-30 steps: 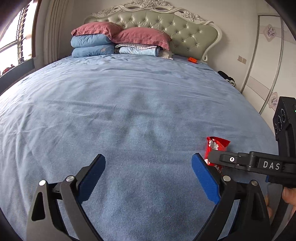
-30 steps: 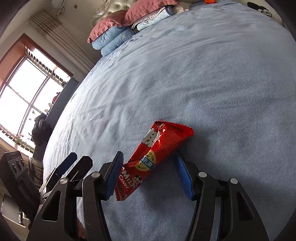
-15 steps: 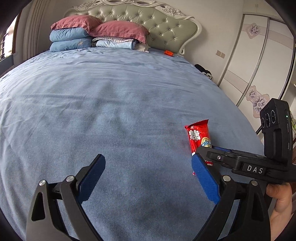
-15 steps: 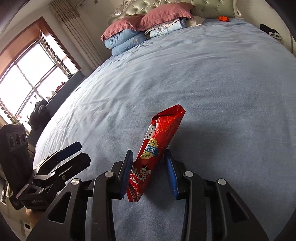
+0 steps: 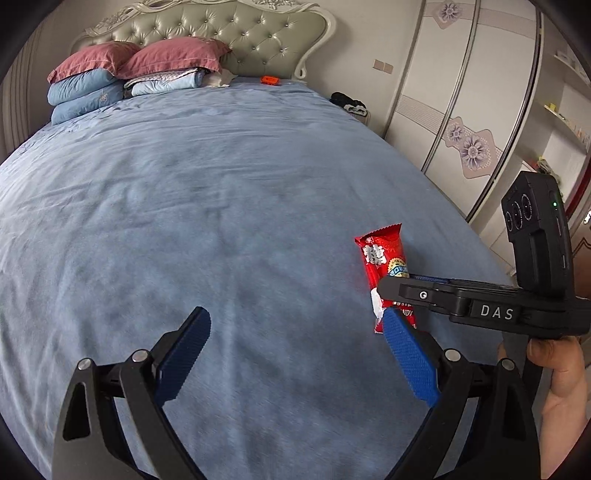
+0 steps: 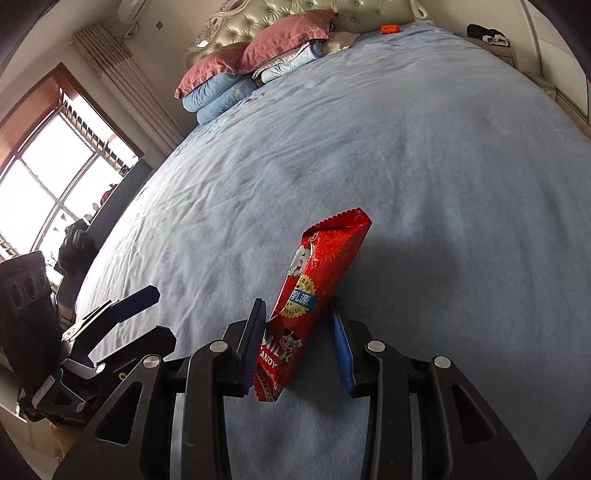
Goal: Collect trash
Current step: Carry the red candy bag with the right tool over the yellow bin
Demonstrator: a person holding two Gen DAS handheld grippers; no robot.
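- Spreading under both cameras is a wide bed (image 5: 207,192) with a blue cover; pink and blue pillows (image 5: 122,77) are piled at the tufted headboard (image 5: 221,33) toward twelve o'clock, and a wardrobe with flower panels (image 5: 469,122) is standing at two o'clock in the left wrist view.
- I am holding the red milk candy wrapper (image 6: 314,295) in the right gripper (image 6: 295,343); the blue pads are pinching its lower half, narrow, with the sealed top poking out toward one o'clock.
- Its lower end looks clear of the cover, though I cannot be sure.
- I am keeping the left gripper (image 5: 295,354) empty, fingers spread wide over bare cover.
- From the left wrist view the wrapper is sitting at three o'clock, just past my right blue pad, with the right gripper's black body reaching in from the right edge and a bare hand (image 5: 554,373) wrapped round its handle at four o'clock.
- Both grippers are tilting down toward the bed, side by side.
- As I judge it, the step in hand is carrying the wrapper off to a bin, which I am not seeing anywhere.
- To do this well I am keeping a steady squeeze: the foil is slick and flattened, so it could slide out.
- An orange object (image 5: 269,79) near the headboard may be next, but it is too small to identify.
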